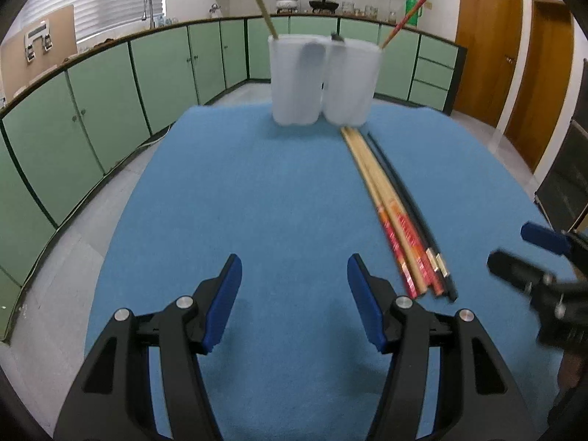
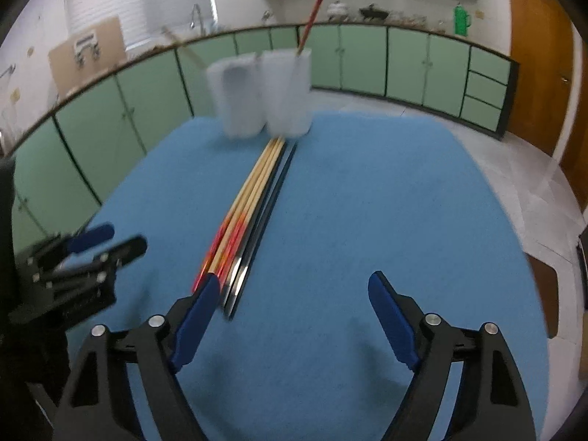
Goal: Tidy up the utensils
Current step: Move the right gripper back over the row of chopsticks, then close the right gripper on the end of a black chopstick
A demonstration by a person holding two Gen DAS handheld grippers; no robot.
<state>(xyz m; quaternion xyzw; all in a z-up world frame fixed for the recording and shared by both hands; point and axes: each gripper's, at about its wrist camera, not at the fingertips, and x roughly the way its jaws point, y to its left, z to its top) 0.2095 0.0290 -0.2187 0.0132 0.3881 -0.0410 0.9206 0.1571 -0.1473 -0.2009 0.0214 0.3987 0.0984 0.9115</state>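
Note:
Several chopsticks (image 1: 389, 202), wooden with red ends and black, lie side by side on the blue table mat (image 1: 257, 191); they also show in the right wrist view (image 2: 253, 205). Two translucent white cups (image 1: 323, 79) stand at the mat's far edge, the left one with a wooden chopstick (image 1: 261, 4), the right one with a red chopstick (image 1: 402, 22); the cups also show in the right wrist view (image 2: 262, 93). My left gripper (image 1: 294, 290) is open and empty, left of the chopsticks. My right gripper (image 2: 294, 308) is open and empty, just right of their near ends.
Green kitchen cabinets (image 1: 110, 84) under a counter run around the room beyond the table. Wooden doors (image 1: 488, 44) stand at the right. The right gripper shows at the right edge of the left wrist view (image 1: 514, 253), the left gripper at the left of the right wrist view (image 2: 114, 242).

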